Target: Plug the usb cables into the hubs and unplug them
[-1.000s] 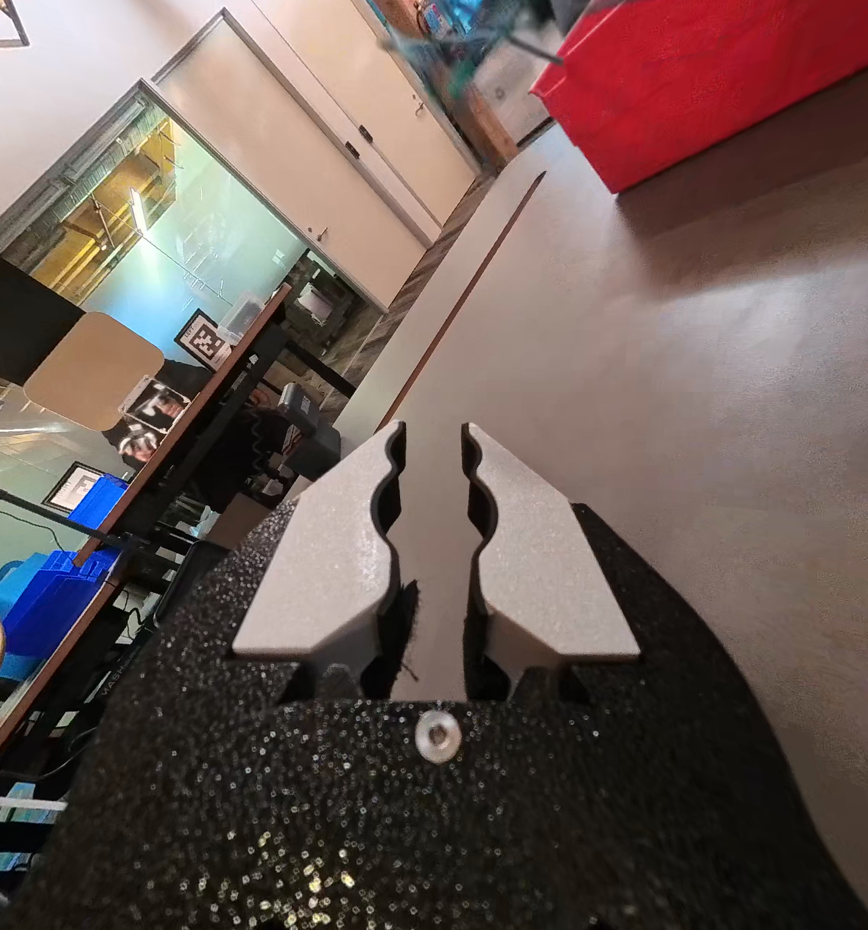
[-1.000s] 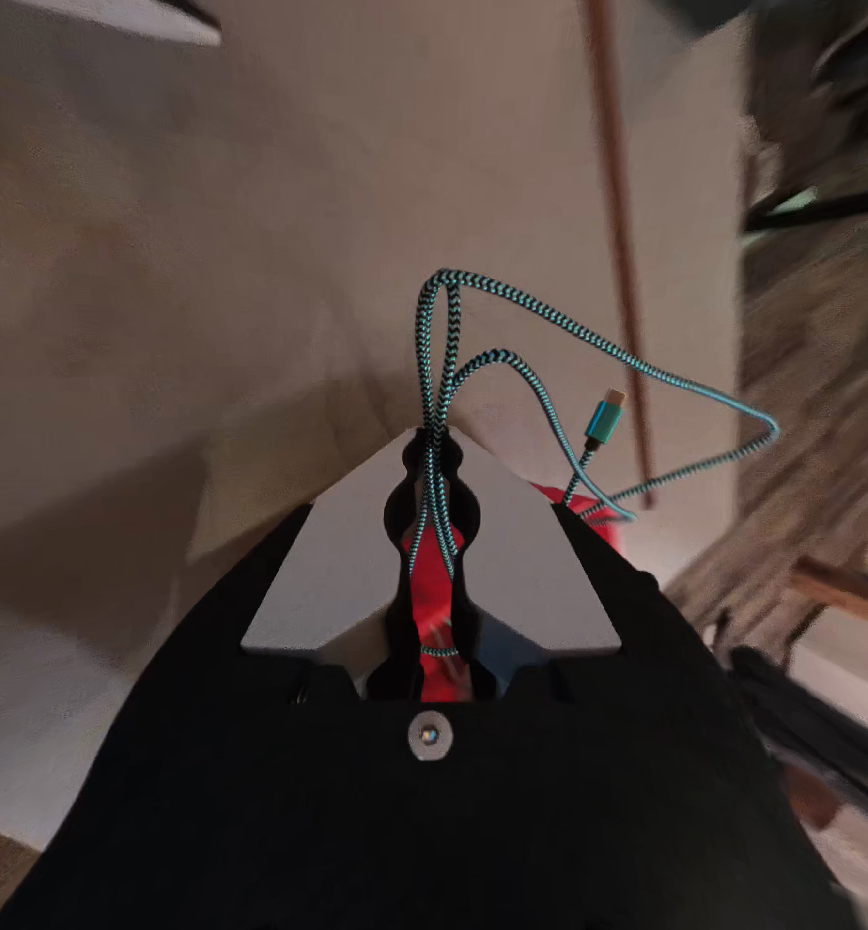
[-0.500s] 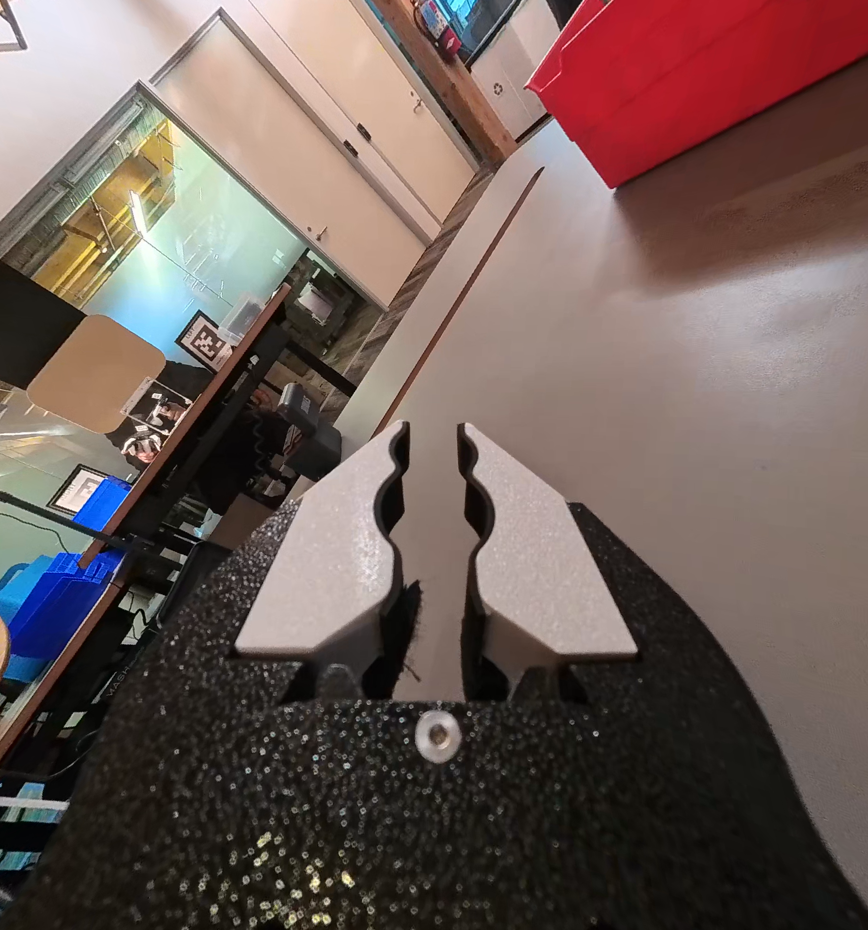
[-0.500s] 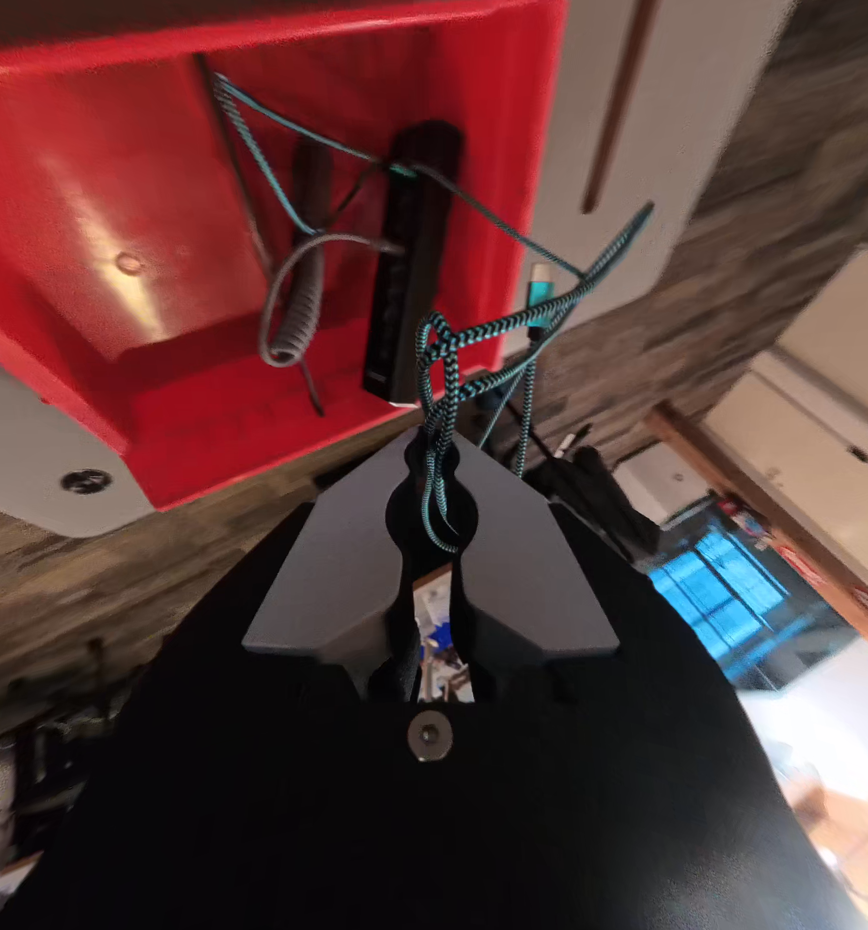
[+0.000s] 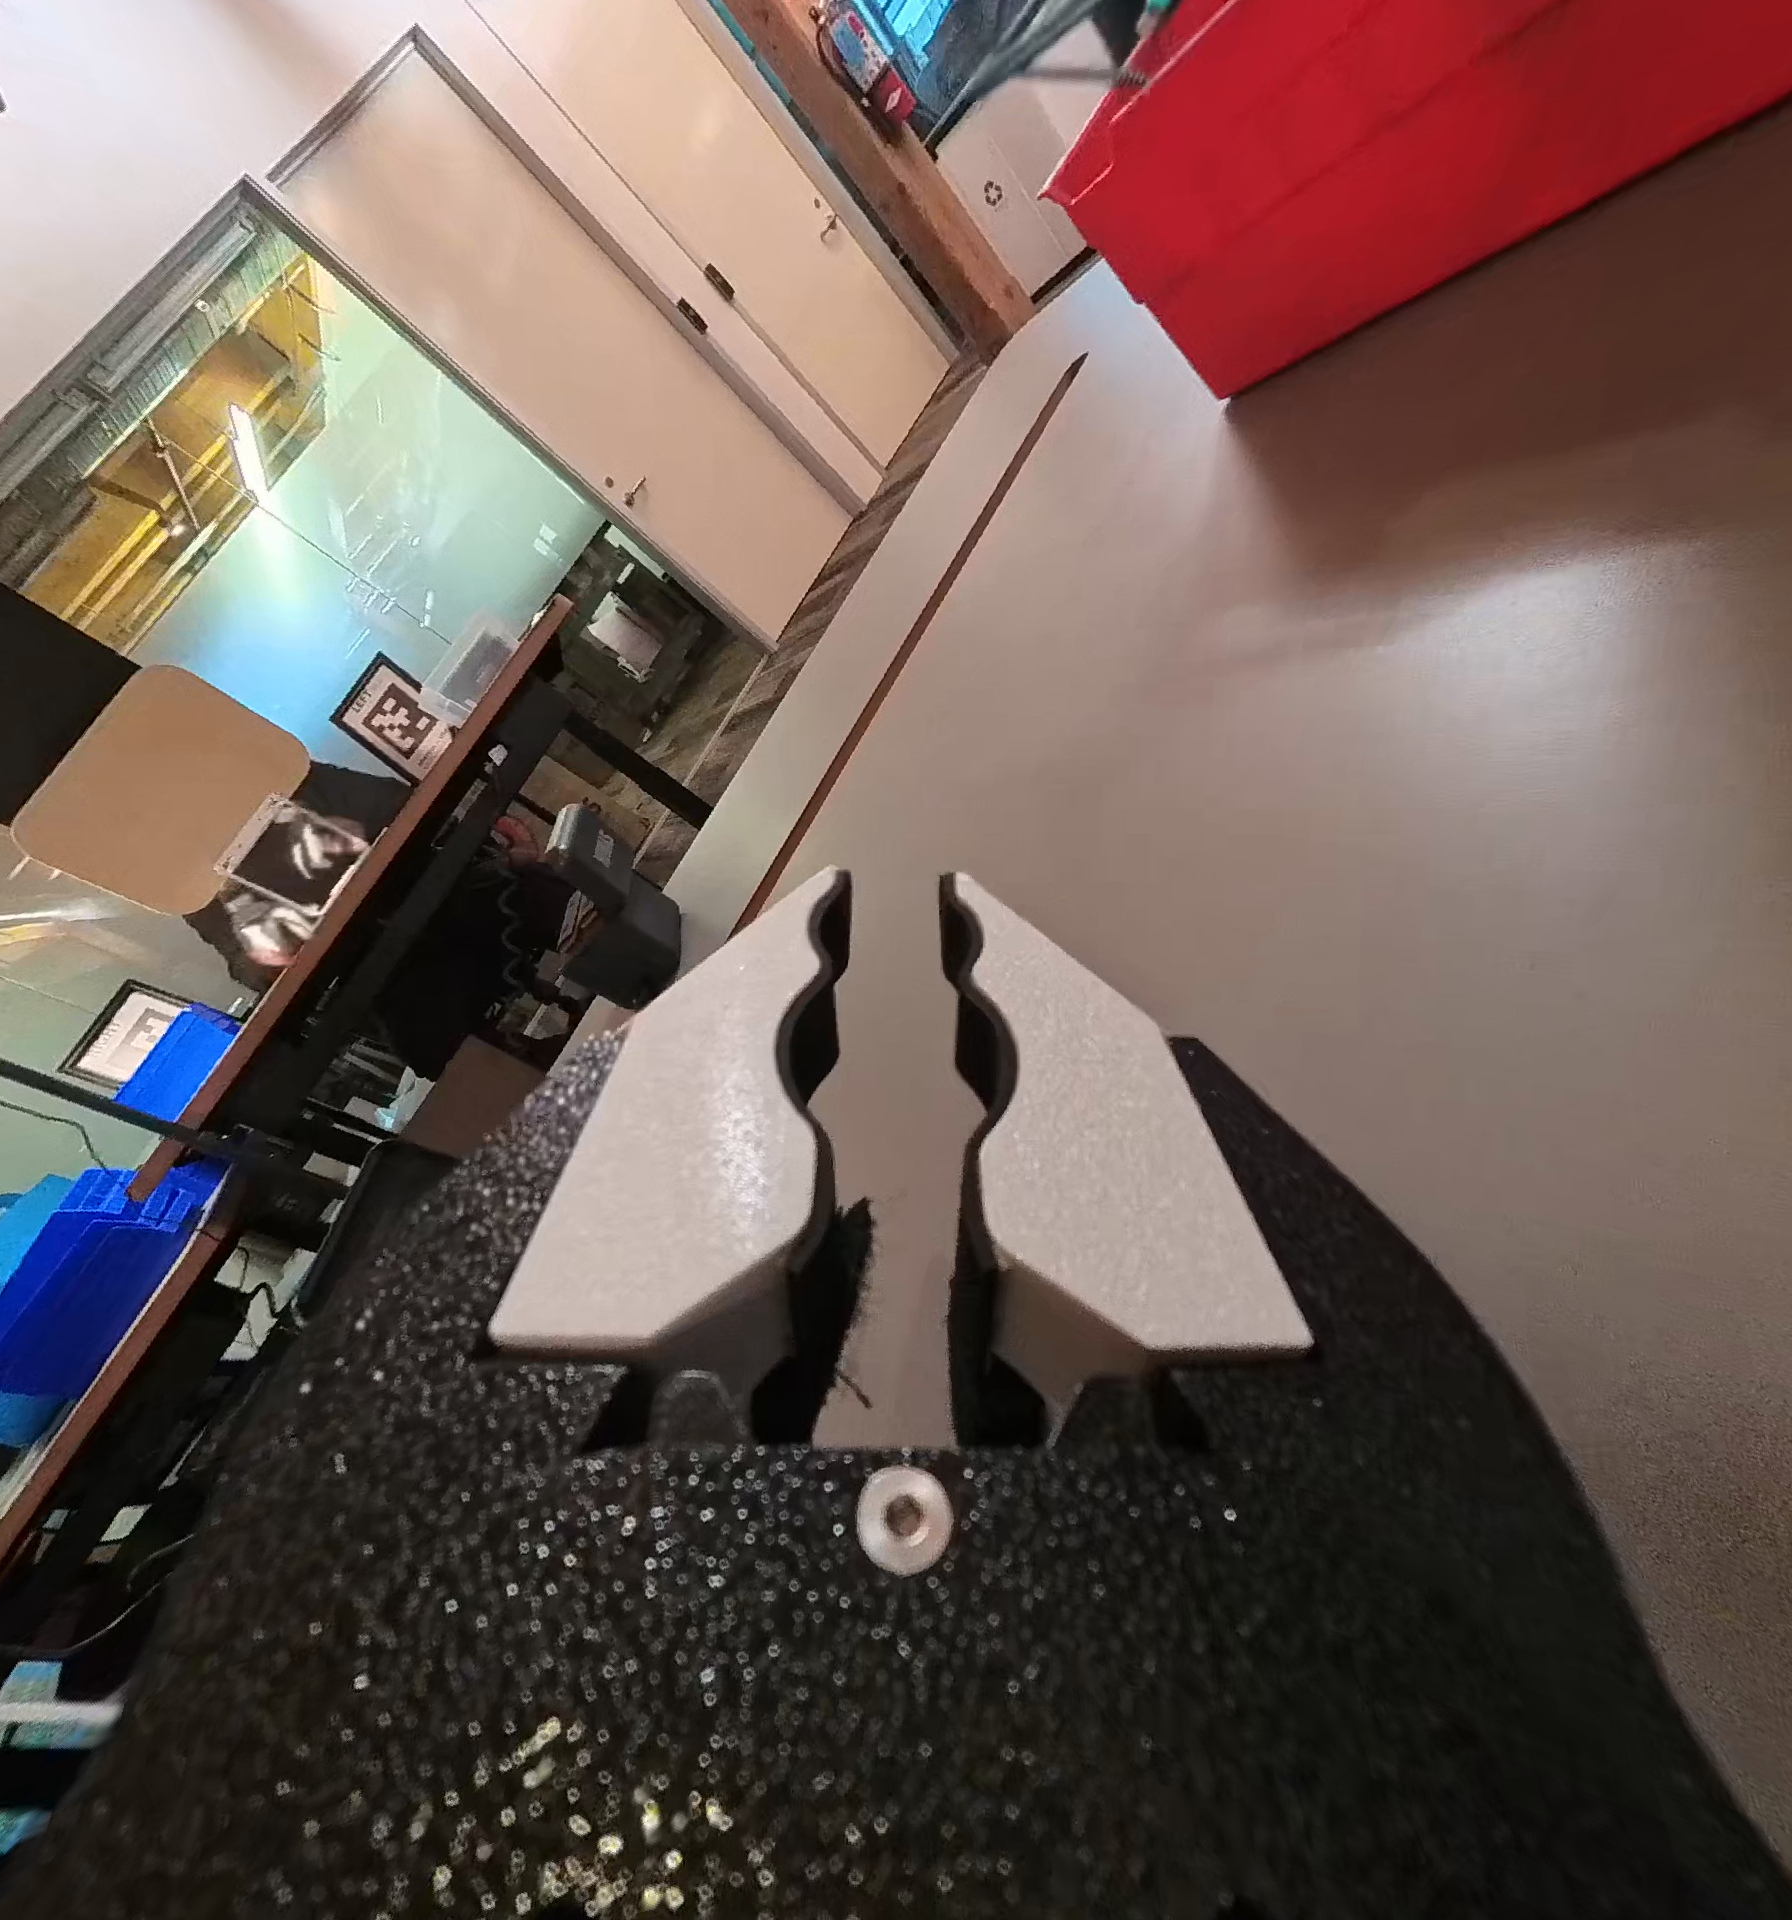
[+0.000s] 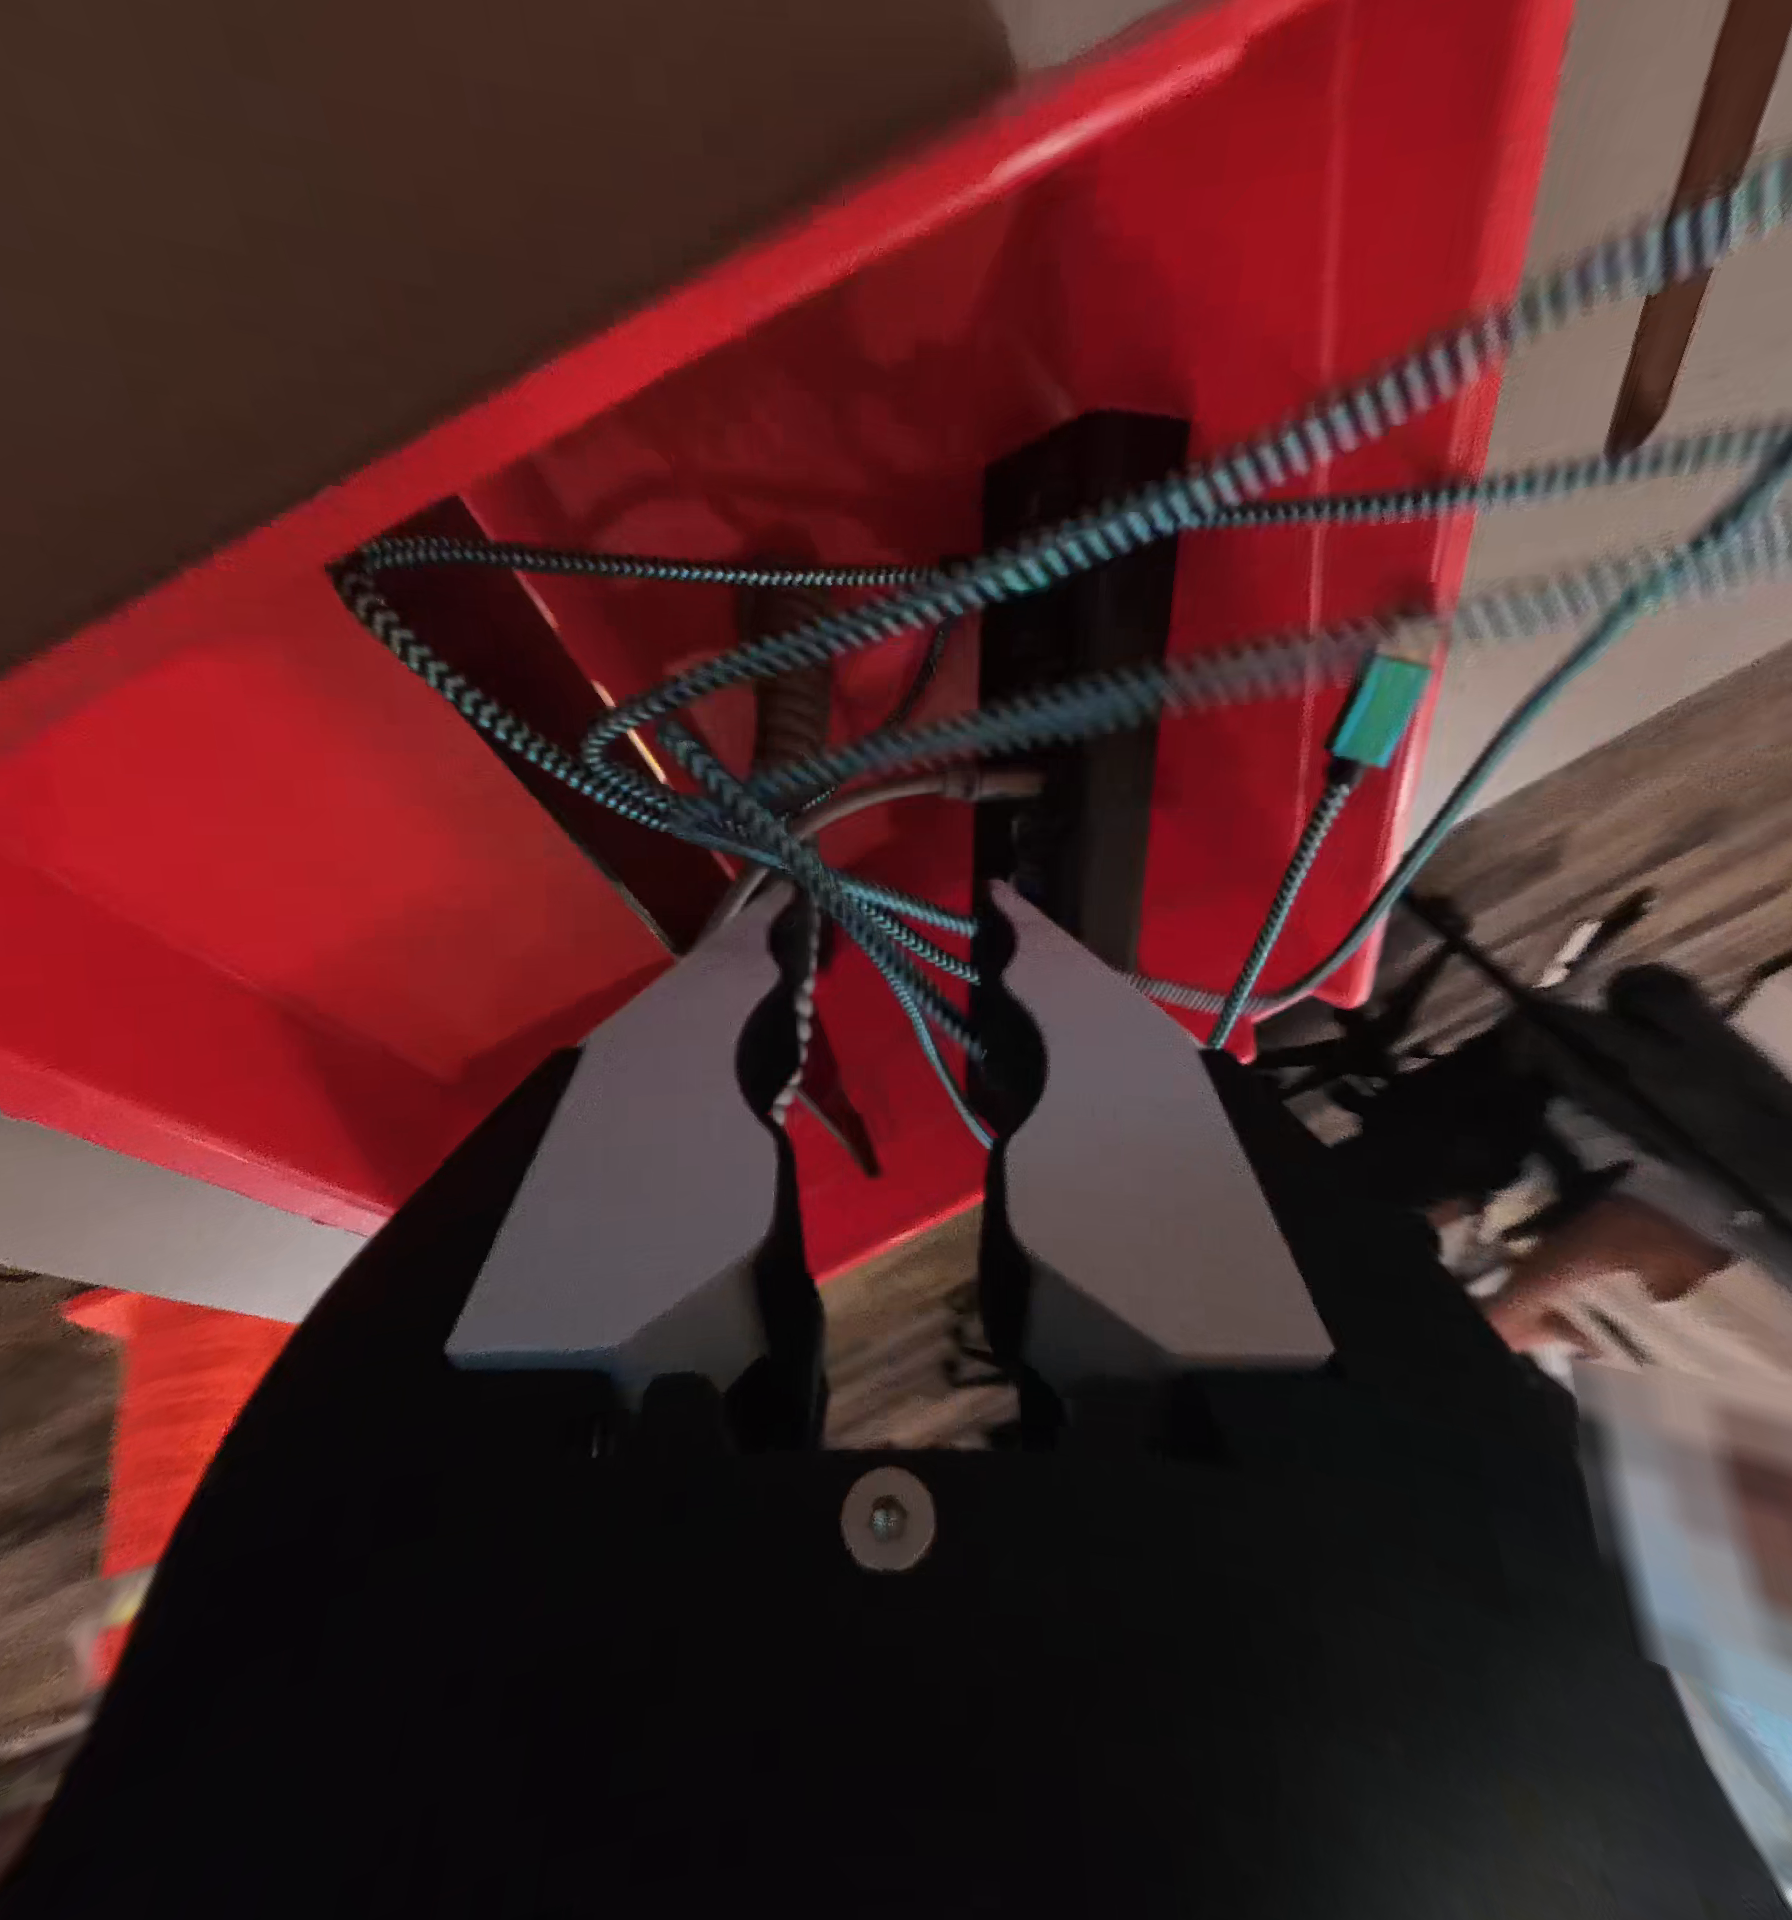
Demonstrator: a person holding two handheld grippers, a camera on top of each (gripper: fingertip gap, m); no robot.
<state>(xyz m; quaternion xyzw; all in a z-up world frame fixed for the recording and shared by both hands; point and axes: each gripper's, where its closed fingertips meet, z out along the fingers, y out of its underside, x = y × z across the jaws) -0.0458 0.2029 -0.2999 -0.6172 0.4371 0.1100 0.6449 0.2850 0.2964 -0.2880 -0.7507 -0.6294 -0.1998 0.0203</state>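
My right gripper (image 6: 890, 902) is open above a red bin (image 6: 248, 831). Loops of a teal-and-black braided USB cable (image 6: 726, 800) lie loose between and in front of its fingers, blurred by motion. The cable's teal plug (image 6: 1380, 712) hangs free at the right. A long black hub (image 6: 1079, 675) lies in the bin, with a grey coiled cable (image 6: 788, 717) beside it. My left gripper (image 5: 894, 883) is slightly open and empty, low over the grey table (image 5: 1443, 831), far from the red bin (image 5: 1391, 177).
The bin sits near the table's far edge. A brown seam (image 5: 923, 623) runs along the table. Beyond the edge are another desk (image 5: 352, 935), blue crates (image 5: 92, 1247) and cabinets (image 5: 663, 260). The floor (image 6: 1650, 831) shows past the bin. Tip to tip, the grippers are about 35 cm apart.
My right gripper swung from the table to over the red bin, then opened and let go of the teal cable. My left gripper has barely moved.
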